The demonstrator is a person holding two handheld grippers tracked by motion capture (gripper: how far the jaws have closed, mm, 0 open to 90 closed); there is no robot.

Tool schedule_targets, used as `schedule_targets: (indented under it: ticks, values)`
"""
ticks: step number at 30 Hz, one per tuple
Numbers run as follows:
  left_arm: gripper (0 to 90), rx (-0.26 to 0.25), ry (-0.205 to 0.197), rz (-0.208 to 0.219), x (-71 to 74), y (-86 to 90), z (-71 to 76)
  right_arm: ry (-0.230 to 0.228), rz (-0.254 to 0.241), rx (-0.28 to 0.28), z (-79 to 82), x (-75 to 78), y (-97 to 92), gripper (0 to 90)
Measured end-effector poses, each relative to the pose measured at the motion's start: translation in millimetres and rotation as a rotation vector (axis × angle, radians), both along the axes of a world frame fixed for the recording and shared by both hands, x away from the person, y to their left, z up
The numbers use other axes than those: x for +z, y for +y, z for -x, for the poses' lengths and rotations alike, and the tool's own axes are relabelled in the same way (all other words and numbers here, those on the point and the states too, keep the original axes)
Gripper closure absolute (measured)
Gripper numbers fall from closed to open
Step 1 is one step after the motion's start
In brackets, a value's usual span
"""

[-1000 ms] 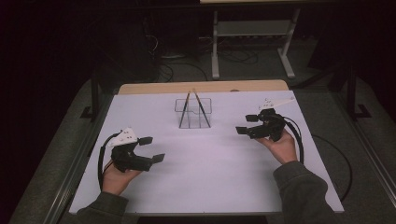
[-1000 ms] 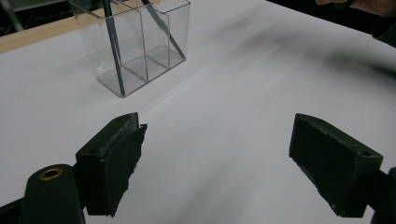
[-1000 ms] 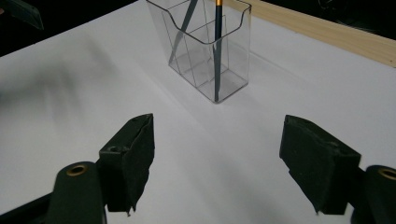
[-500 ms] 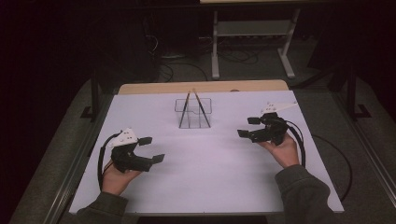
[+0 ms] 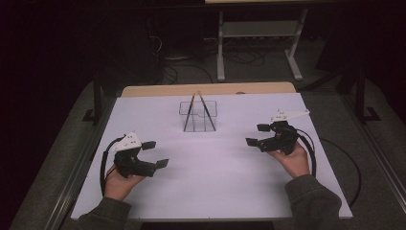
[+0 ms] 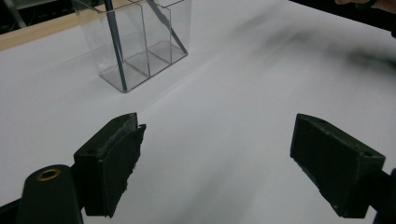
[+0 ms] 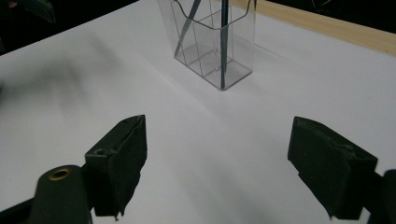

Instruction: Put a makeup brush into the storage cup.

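Both pairs of fingers stand wide apart with nothing between them: the right gripper (image 5: 259, 135) has just been opening its jaws over bare board, and the left gripper (image 5: 156, 154) holds its black pads (image 6: 112, 161) spread the same way above the white surface. Each gripper sits in a hand low over the white table (image 5: 215, 191), the left one near the front left, the right one toward the right edge, well apart from each other. Between them and farther back, near the wooden strip (image 5: 158, 90) at the table's far edge, stands a clear plastic holder (image 5: 198, 116) with compartments. Two thin dark sticks (image 5: 188, 113) lean in it, crossing near their tops.
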State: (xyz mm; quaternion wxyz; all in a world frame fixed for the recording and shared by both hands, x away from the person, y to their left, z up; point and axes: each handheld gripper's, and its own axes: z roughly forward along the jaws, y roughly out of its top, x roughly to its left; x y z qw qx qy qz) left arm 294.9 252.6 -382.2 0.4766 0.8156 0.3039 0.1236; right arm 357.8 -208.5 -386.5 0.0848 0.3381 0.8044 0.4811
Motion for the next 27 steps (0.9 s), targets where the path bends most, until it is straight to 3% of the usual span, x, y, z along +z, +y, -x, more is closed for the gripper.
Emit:
schedule_targets:
  ticks: [10, 27]
  values:
    - [15.5, 0.014, -0.007, -0.002, 1.0, 2.7, 3.5, 0.002, 0.01, -0.016, 12.4, -4.3, -5.5, 16.4]
    - [15.1, 0.029, -0.027, -0.004, 2.0, 7.7, 12.4, -0.039, 0.032, -0.031, 29.2, -3.9, -4.5, 15.3]
